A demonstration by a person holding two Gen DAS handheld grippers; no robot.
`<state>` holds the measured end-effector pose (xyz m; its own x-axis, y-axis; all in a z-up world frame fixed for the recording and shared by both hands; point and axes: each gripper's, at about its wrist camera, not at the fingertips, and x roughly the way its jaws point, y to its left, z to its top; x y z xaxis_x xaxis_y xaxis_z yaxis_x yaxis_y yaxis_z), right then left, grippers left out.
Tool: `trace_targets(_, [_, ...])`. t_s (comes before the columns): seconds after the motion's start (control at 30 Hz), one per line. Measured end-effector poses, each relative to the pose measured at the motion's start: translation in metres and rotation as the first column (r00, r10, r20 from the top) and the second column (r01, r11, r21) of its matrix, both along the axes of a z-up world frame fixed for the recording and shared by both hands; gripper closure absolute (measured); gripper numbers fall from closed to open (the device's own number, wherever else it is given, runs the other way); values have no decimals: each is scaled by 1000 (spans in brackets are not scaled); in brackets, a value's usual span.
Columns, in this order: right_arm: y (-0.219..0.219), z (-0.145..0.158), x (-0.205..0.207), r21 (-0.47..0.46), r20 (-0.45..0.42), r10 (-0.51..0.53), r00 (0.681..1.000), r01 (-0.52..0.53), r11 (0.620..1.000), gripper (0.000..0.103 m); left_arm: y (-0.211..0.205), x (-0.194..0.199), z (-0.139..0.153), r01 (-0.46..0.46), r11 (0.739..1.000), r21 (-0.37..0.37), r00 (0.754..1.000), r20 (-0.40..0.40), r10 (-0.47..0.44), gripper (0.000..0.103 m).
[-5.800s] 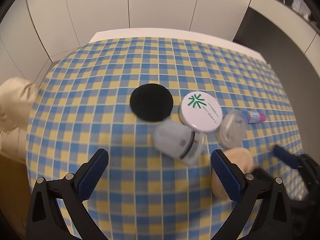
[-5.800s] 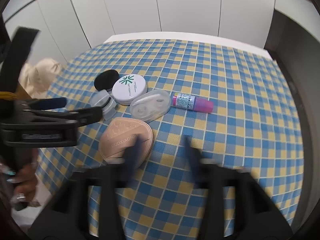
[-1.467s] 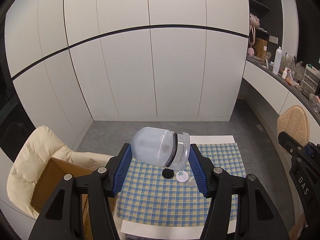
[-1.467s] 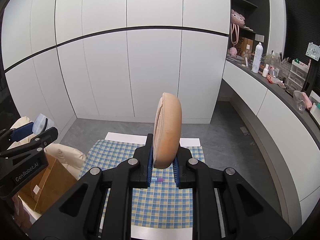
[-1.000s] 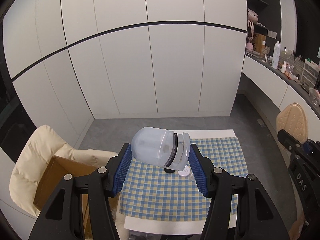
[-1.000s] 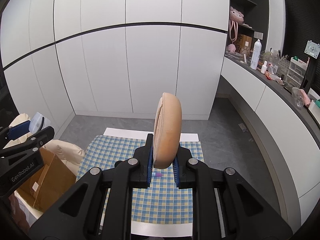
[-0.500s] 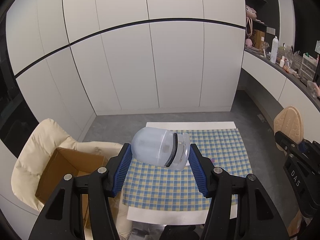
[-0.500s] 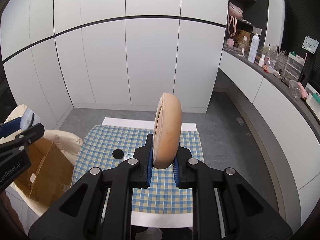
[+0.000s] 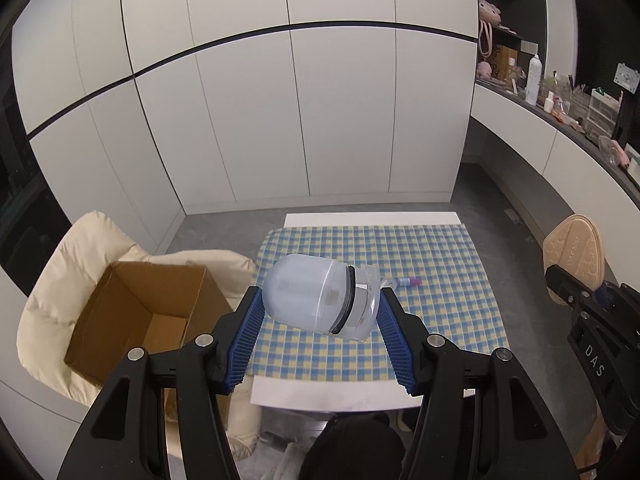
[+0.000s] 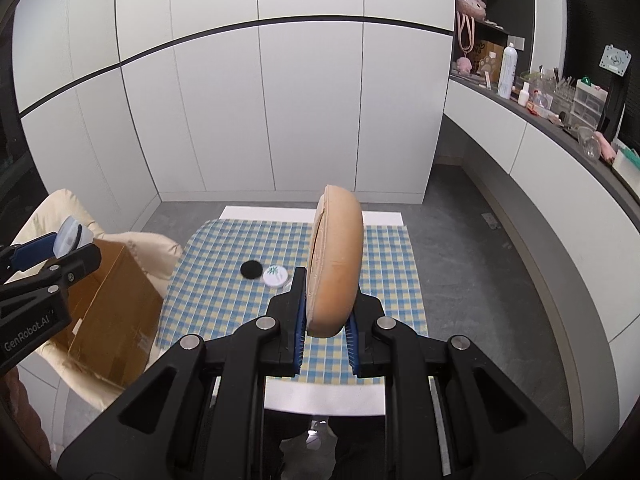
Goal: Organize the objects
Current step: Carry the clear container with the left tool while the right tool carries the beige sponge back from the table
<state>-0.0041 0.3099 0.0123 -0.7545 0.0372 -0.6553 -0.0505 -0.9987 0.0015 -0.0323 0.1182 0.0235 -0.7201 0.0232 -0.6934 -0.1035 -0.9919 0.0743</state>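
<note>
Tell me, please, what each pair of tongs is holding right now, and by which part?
Left tongs: frosted plastic container, gripped end to end. Right tongs: peach case, pinched across its flat faces at one edge.

A frosted domed container (image 9: 316, 298) lies sideways in mid-air; a peach sponge (image 10: 335, 266) stands on edge.

Nearly six seconds back both of my grippers are low over the checked desk (image 9: 440, 248), empty, with the frosted container (image 9: 320, 300) and the tan compact (image 10: 336, 264) lying on it. Now the left gripper (image 9: 320, 334) clamps the container and the right gripper (image 10: 324, 336) pinches the compact on edge, both high above the desk. Over the last second and a half the view dips: the desk looms larger, and the cardboard box (image 9: 140, 312) at 8 o'clock shows its open inside.
</note>
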Motion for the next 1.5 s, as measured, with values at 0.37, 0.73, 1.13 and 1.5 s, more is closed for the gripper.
trace_targets(0.37, [-7,-20,43,-8,25,51,998,-51,999,86,-7,39,-23,11,1000,-29,1000,-10,-11,45])
trace_targets(0.73, [-11,-50,84,-39,60,40,997,-38,999,86,-15,80,-50,37,999,-33,999,7,-37,45])
trace_targets(1.13, [-10,-61,113,-32,81,28,996,-26,999,86,-32,100,-68,28,999,-23,997,68,-26,45])
trace_targets(1.5, [-11,-62,112,-30,88,25,996,-23,999,86,-31,96,-68,7,999,-36,998,64,-4,45])
